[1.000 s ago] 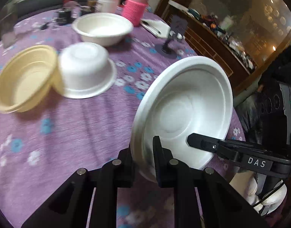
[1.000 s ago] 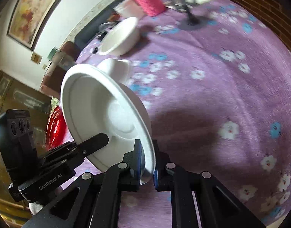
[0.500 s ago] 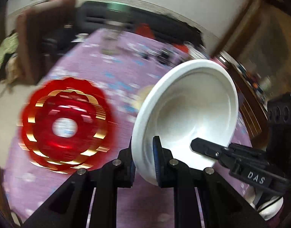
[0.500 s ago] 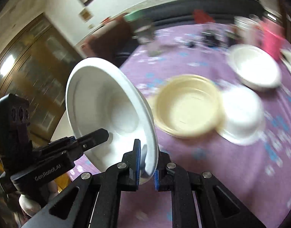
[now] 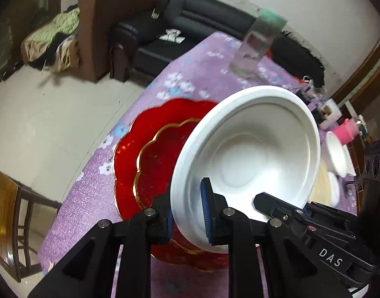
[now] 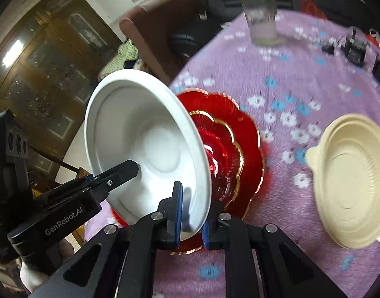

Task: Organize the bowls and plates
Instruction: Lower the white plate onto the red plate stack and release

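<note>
A white bowl (image 5: 249, 159) is held tilted on edge between both grippers, above red scalloped plates (image 5: 145, 159) with gold rims. My left gripper (image 5: 187, 213) is shut on its near rim; the right gripper's fingers (image 5: 284, 208) clamp the opposite rim. In the right wrist view my right gripper (image 6: 191, 219) is shut on the bowl (image 6: 140, 144), with the red plates (image 6: 229, 149) just behind it and the left gripper's fingers (image 6: 120, 173) on the far rim. A cream bowl (image 6: 351, 178) lies on the table to the right.
The round table has a purple flowered cloth (image 6: 289, 79). A clear glass jar (image 6: 262, 17) stands at its far side. White bowls (image 5: 336, 156) and a pink cup (image 5: 346, 131) sit at the right. A wooden chair (image 5: 11, 213) and sofas (image 5: 190, 24) stand beyond the table's left edge.
Both grippers have swung left with the white bowl, from over the cream and white bowls to just above the red plates. The grip on the bowl is unchanged.
</note>
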